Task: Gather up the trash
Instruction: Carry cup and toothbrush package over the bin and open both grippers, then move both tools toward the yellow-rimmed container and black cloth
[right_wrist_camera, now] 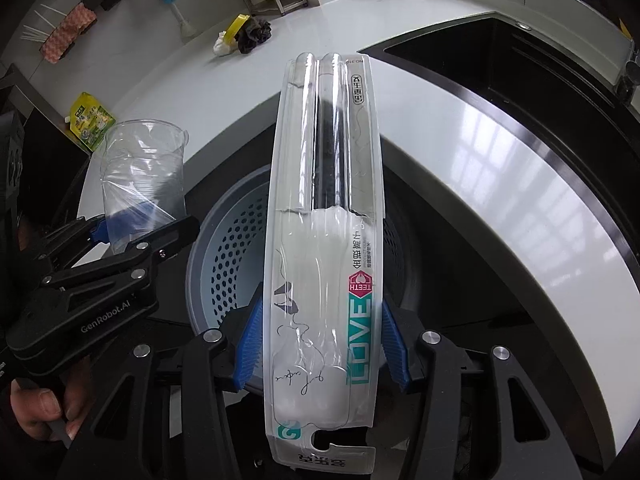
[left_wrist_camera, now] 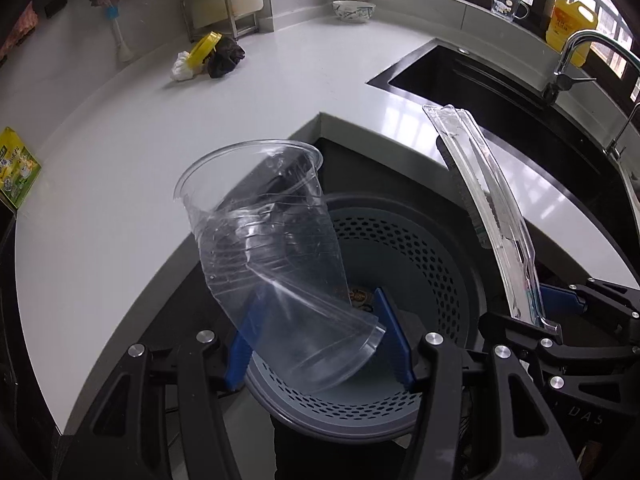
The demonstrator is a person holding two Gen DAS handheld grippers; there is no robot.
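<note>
My left gripper [left_wrist_camera: 316, 340] is shut on a crumpled clear plastic cup [left_wrist_camera: 276, 248], held above a grey perforated trash basket [left_wrist_camera: 420, 264]. The cup also shows in the right wrist view [right_wrist_camera: 140, 176], with the left gripper [right_wrist_camera: 108, 236] below it. My right gripper [right_wrist_camera: 320, 344] is shut on a long clear toothbrush blister pack [right_wrist_camera: 326, 240], held over the same basket [right_wrist_camera: 228, 256]. The pack also shows edge-on in the left wrist view [left_wrist_camera: 488, 208], with the right gripper [left_wrist_camera: 560, 300] at its base. More trash lies far back on the counter: a white wad, a yellow lid and a dark crumpled piece [left_wrist_camera: 208, 58].
The white counter [left_wrist_camera: 120, 184] curves around the basket. A black sink [left_wrist_camera: 480, 80] with a faucet [left_wrist_camera: 576, 56] lies at right. A green packet [left_wrist_camera: 16, 172] sits at the counter's left edge. A bowl [left_wrist_camera: 354, 10] and a yellow bottle [left_wrist_camera: 570, 24] stand at the back.
</note>
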